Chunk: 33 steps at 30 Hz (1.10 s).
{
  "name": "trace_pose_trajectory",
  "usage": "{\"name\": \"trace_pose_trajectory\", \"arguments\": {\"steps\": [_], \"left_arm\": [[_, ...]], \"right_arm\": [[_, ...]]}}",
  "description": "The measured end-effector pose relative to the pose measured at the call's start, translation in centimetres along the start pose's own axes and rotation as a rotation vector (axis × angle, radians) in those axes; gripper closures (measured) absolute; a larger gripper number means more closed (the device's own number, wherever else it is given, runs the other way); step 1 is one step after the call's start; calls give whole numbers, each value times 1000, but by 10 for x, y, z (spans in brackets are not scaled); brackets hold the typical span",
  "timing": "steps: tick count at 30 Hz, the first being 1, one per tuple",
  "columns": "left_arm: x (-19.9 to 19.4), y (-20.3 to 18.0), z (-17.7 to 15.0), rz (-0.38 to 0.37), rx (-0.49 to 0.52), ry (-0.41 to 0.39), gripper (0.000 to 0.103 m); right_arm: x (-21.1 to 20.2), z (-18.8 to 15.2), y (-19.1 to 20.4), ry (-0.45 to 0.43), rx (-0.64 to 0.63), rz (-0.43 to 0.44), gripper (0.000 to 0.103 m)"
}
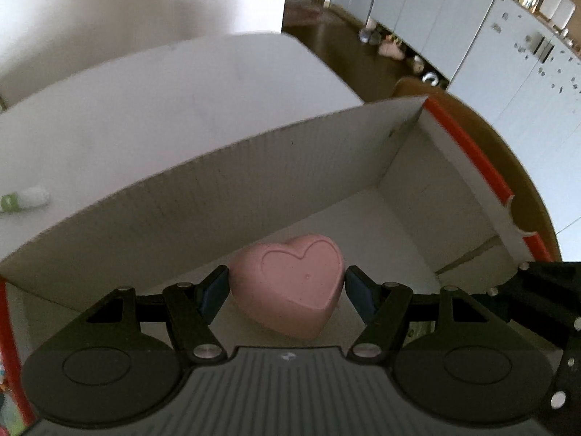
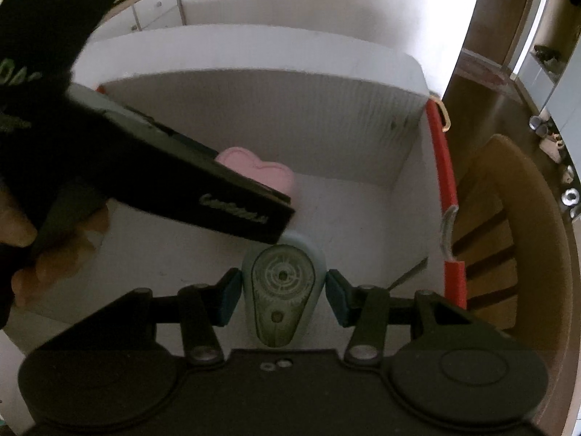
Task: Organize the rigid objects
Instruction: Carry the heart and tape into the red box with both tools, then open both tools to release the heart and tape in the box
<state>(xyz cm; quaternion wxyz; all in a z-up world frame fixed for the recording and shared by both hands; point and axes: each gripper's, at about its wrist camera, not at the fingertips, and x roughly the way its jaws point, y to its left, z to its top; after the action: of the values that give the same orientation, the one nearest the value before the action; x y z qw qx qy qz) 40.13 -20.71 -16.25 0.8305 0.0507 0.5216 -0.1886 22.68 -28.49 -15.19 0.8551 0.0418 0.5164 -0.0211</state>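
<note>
Left wrist: one pink heart (image 1: 296, 285) sits between parted left claw (image 1: 287, 290) pads; right claw (image 2: 283, 294) straddles one tape dispenser (image 2: 283, 290), grip unclear

A white wall (image 1: 109, 7) fills the upper left; at upper right, pale blue-white cabinets (image 1: 472, 29) line a dark brown floor (image 1: 345, 47), with a wooden chair (image 2: 526, 218) at right.

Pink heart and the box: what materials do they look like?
Pink heart: matte, opaque, moulded outline on its face; looks like soap, wax or plaster, can't tell which. Box: white corrugated cardboard, fluting ribs visible on the inner wall, with red outer edges.
</note>
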Motion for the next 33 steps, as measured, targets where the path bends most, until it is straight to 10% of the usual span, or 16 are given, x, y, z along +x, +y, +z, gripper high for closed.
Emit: {"name": "trace_pose_trajectory", "arguments": {"steps": [19, 33], "left_arm": [[11, 5, 5, -11, -81, 102, 33], [-36, 4, -4, 21, -86, -11, 32]], "right_arm": [[10, -2, 9, 102, -22, -13, 52], [-28, -5, 12, 1, -11, 12, 36]]}}
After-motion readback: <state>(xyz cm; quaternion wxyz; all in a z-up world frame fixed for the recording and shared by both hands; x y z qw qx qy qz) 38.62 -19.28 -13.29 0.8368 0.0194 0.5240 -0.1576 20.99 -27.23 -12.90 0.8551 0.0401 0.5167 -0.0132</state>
